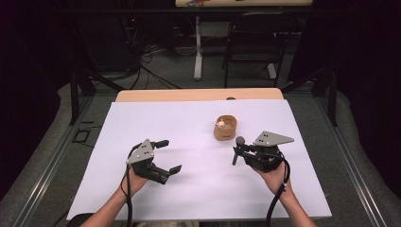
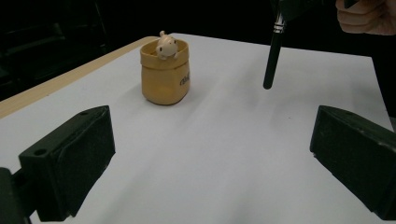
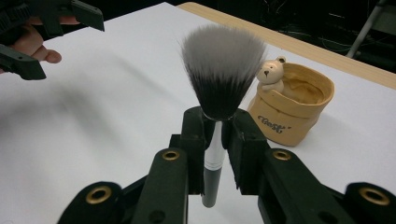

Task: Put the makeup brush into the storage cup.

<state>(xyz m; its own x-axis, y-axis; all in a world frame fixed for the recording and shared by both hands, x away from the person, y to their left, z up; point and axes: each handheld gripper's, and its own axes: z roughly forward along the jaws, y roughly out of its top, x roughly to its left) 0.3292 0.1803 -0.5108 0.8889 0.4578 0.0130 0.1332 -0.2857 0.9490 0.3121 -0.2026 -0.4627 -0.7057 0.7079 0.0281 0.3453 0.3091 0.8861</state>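
Right gripper (image 3: 215, 135): we see it clamped tight on the brush (image 3: 219, 79), jaws pinching the silver collar just under the bristles. In the high view it sits at about 4 o'clock on the table.

Brush: held upright-ish, fluffy grey and black head pointing up, dark handle hanging down below the jaws. In the left gripper view we catch the handle (image 2: 273, 53) dangling above the sheet, tip not touching it.

Left gripper (image 1: 168, 156): jaws spread wide, nothing between them, just bare white sheet. Parked around 8 o'clock on the table, well apart from the brush.

Pot (image 1: 225, 127): little tan pouch-shaped cup with a tiny bear (image 3: 271, 72) peeking over its rim. It stands upright, roughly 1 o'clock from the table's middle, near the right gripper, at about its 11 o'clock.

Table (image 1: 189, 118): covered by a white sheet, with a strip of wood (image 1: 198, 95) showing along the far edge at 12 o'clock.

Hands: we see a hand under each gripper, forearms coming in from 6 o'clock.
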